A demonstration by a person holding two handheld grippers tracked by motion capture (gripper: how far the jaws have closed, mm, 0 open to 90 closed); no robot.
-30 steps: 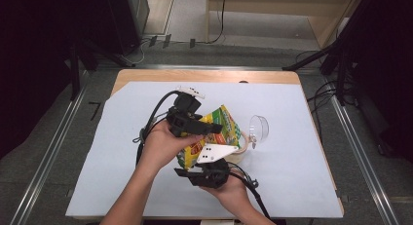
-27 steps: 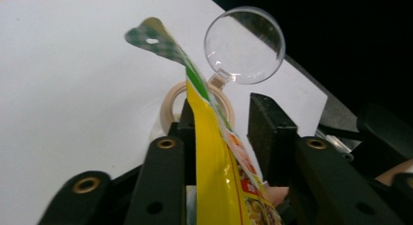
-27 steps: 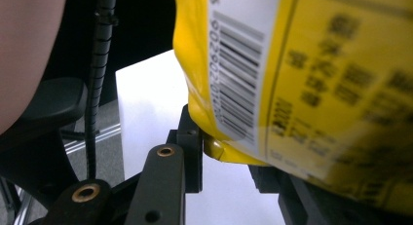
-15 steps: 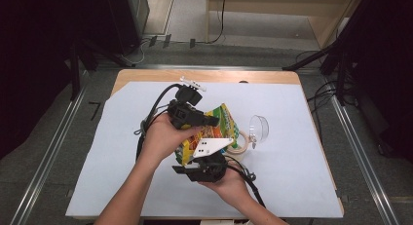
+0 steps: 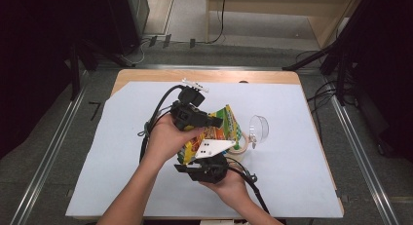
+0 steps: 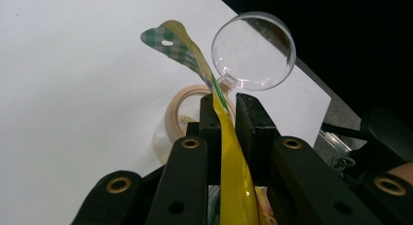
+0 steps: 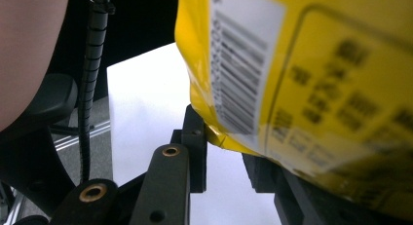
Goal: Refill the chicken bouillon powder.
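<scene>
left gripper [image 6: 225, 119] clamps the thin top edge of the yellow snack bag [image 5: 221, 130], jaws having just closed on it, above the white sheet [image 5: 97, 152] at table centre. right gripper [image 7: 226, 152] holds my end of the bag at its bottom corner, jaws closing further. tape roll [image 6: 180, 110] and clear scoop [image 6: 253, 49] lie just beyond.
</scene>
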